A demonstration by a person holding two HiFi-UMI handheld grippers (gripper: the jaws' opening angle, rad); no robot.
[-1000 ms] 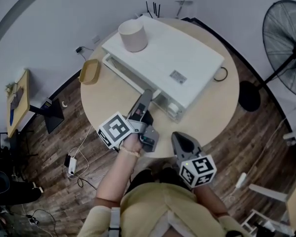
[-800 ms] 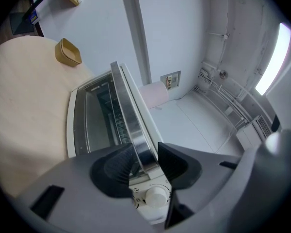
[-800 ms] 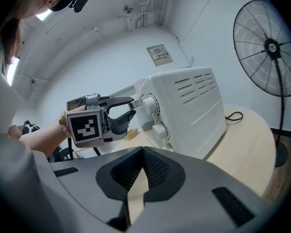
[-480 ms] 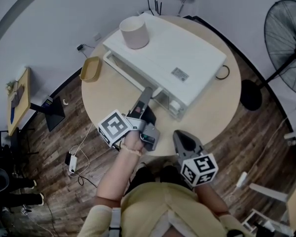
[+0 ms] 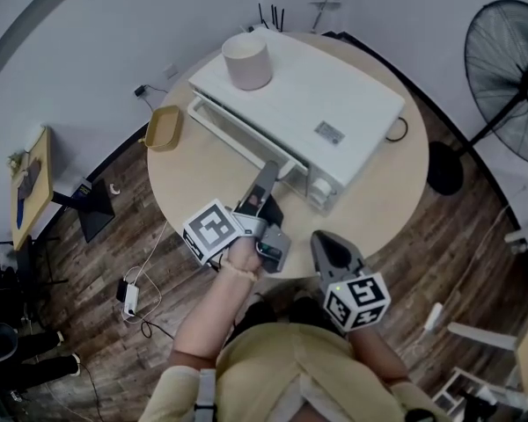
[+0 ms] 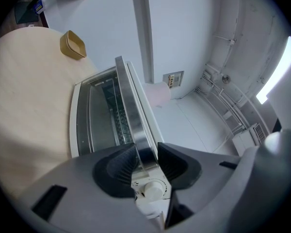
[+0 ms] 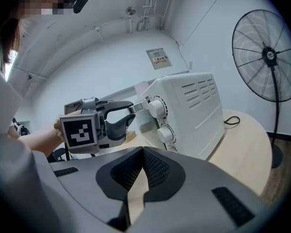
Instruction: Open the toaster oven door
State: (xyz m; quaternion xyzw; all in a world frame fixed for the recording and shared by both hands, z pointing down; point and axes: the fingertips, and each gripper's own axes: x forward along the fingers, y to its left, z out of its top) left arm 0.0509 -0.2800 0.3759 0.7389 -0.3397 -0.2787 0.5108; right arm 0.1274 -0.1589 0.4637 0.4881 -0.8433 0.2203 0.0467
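Observation:
A white toaster oven (image 5: 317,104) lies across the round table (image 5: 202,183) with a pale cup (image 5: 248,61) on its top. Its glass door (image 6: 99,115) stands against the front, with the rack visible through it. My left gripper (image 5: 267,174) reaches level to the right end of the oven's front. There it (image 6: 145,161) is shut on the metal door handle (image 6: 131,101), one pad on each side of the bar. A control knob (image 6: 150,192) shows just below the jaws. My right gripper (image 5: 326,246) hangs at the table's near edge, shut (image 7: 143,154) and empty. It faces the oven's knobs (image 7: 157,108).
A yellow tray (image 5: 163,127) sits at the table's left edge. A black cable (image 5: 394,132) loops beside the oven's right end. A standing fan (image 5: 510,77) is on the floor to the right. Cables and chairs crowd the floor at the left.
The left gripper stays on the handle and has rolled slightly. The right gripper has barely moved. The head view has shifted a little.

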